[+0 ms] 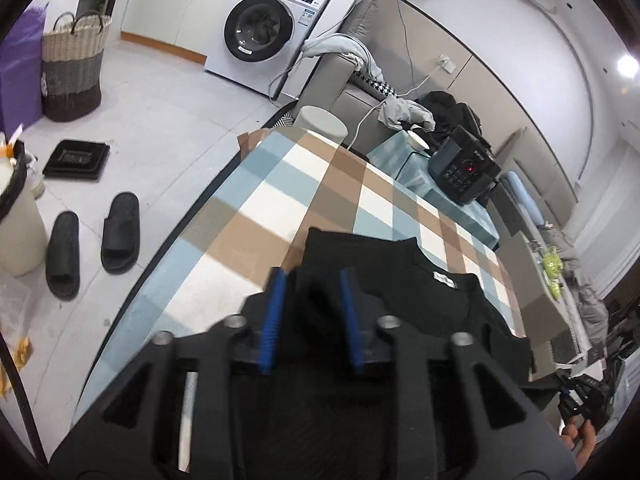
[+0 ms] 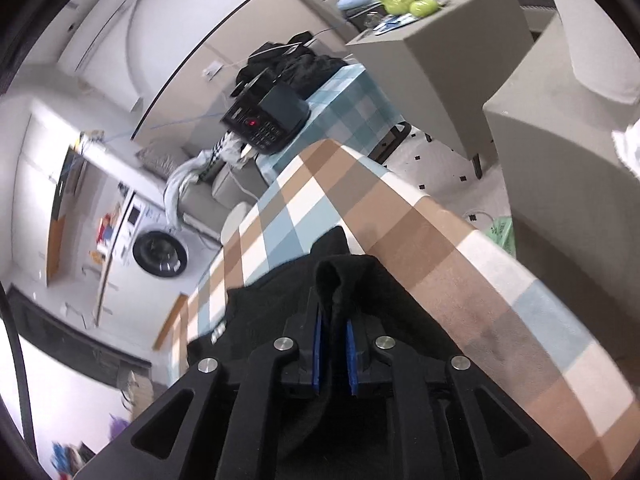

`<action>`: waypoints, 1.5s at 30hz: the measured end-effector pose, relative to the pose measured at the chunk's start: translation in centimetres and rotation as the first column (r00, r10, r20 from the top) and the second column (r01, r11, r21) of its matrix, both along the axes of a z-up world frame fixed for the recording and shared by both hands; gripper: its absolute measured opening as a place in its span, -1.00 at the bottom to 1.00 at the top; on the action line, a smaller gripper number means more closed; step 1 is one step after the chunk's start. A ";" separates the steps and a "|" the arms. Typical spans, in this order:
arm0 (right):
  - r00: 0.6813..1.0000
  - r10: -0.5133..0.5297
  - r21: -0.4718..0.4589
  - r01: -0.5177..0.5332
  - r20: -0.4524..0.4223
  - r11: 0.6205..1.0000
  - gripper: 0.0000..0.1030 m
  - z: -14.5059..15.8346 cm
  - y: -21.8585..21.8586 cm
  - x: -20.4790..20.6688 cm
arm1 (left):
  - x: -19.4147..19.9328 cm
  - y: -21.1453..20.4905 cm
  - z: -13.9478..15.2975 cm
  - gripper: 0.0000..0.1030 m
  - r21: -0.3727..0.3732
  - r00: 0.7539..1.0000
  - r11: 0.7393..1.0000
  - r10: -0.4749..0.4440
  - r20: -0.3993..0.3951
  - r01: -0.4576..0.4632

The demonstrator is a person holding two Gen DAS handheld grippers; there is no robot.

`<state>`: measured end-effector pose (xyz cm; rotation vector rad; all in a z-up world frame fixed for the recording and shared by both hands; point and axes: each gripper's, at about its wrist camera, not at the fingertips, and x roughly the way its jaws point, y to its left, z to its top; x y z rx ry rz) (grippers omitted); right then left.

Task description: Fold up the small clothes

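Note:
A black T-shirt point(image 1: 400, 272) with a white neck label point(image 1: 444, 278) lies on a table under a blue, brown and white checked cloth point(image 1: 280, 184). My left gripper point(image 1: 312, 276) hangs over the shirt's near edge. Its blue pads point(image 1: 274, 312) stand apart, with dark fabric showing in the gap and neither pad pressing on it. In the right wrist view, my right gripper point(image 2: 334, 312) pinches a raised ridge of the same shirt point(image 2: 280, 300) between its blue pads point(image 2: 317, 344), near the edge of the checked table point(image 2: 440, 248).
A black device point(image 1: 464, 168) with a red light sits on a second, teal-checked table beyond. Black slippers point(image 1: 92, 240), a woven basket point(image 1: 72, 64) and a washing machine point(image 1: 264, 32) are on the floor to the left. Grey upholstered furniture point(image 2: 460, 60) stands to the right.

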<state>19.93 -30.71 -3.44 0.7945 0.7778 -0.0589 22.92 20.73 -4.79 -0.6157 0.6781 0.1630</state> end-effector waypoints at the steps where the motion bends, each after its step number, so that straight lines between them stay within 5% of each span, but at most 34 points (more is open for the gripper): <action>1: 1.000 0.010 -0.008 -0.010 -0.005 1.000 -0.71 0.0 0.0 -0.4 | -0.5 0.1 -0.3 -0.27 -0.004 1.000 1.000 0.004 -0.001 -0.004; 5: 0.999 0.042 -0.067 -0.044 -0.029 0.997 -0.55 0.0 -0.5 -3.2 | -4.6 0.7 -1.0 0.00 -0.004 1.000 1.000 0.024 -0.010 -0.024; 9: 0.997 0.062 -0.126 -0.067 -0.046 0.990 -0.44 -0.1 -1.4 -6.3 | -8.7 0.1 -2.5 0.03 0.022 0.998 1.000 -0.005 -0.066 0.007; 12: 0.998 0.051 -0.136 -0.057 -0.045 0.989 -0.14 -0.3 -2.0 -8.7 | -10.7 -1.2 -3.9 0.03 0.068 0.994 0.997 -0.033 -0.102 0.040; 25: 0.984 0.142 -0.083 -0.151 -0.106 0.985 -0.14 -3.4 0.7 -13.3 | -13.0 -5.5 -7.0 0.03 0.162 0.981 0.978 -0.105 -0.165 0.132; 38: 0.978 0.157 -0.080 -0.169 -0.139 0.982 -0.14 -4.4 1.0 -13.7 | -13.5 -5.4 -7.1 0.03 0.152 0.978 0.979 -0.104 -0.182 0.133; 39: 0.978 0.157 -0.080 -0.169 -0.139 0.982 -0.14 -4.4 1.0 -13.7 | -12.9 -5.6 -7.2 0.00 0.146 0.978 0.979 -0.115 -0.176 0.141; 41: 0.978 0.155 -0.081 -0.167 -0.139 0.983 -0.14 -4.3 1.0 -13.7 | -12.2 -5.7 -7.1 -0.66 0.139 0.981 0.980 -0.121 -0.153 0.143; 45: 0.978 0.157 -0.091 -0.170 -0.139 0.981 -0.14 -4.1 1.0 -13.5 | -13.6 -5.7 -5.4 -0.85 0.138 0.993 0.986 -0.085 -0.079 0.095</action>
